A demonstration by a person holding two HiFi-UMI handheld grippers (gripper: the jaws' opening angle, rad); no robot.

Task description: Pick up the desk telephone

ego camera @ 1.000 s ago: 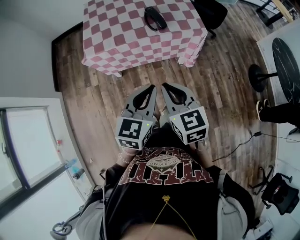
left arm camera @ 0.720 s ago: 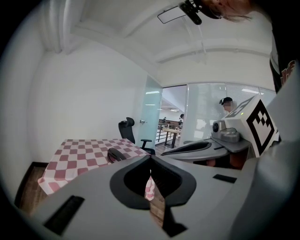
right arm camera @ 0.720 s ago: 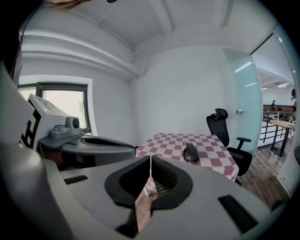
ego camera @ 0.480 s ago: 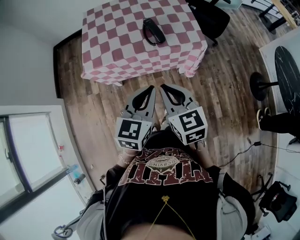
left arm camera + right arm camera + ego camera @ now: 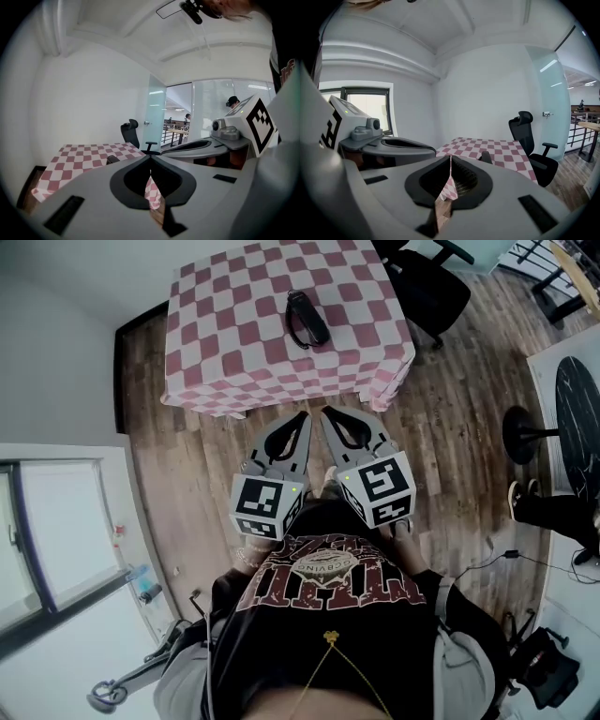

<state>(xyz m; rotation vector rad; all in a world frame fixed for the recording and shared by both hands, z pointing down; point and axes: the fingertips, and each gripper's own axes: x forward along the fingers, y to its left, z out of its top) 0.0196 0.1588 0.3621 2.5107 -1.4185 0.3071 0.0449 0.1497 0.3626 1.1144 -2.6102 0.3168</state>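
The black desk telephone (image 5: 307, 319) lies near the middle of a table with a pink-and-white checked cloth (image 5: 216, 343), ahead of me. In the head view my left gripper (image 5: 304, 415) and right gripper (image 5: 327, 412) are side by side in front of my chest, over the wooden floor and short of the table's near edge. Both are shut with nothing in them. The left gripper view shows its closed jaws (image 5: 150, 157) with the telephone (image 5: 111, 160) just beyond. In the right gripper view the telephone (image 5: 486, 157) sits right of the closed jaws (image 5: 450, 157).
A black office chair (image 5: 427, 277) stands at the table's far right corner. A dark round table (image 5: 577, 390) and someone's feet (image 5: 553, 498) are at the right. A window and white sill (image 5: 56, 531) run along the left. A cable (image 5: 478, 563) lies on the floor.
The table and telephone have come nearer in the head view as I walk toward them. Both grippers stay shut and side by side.
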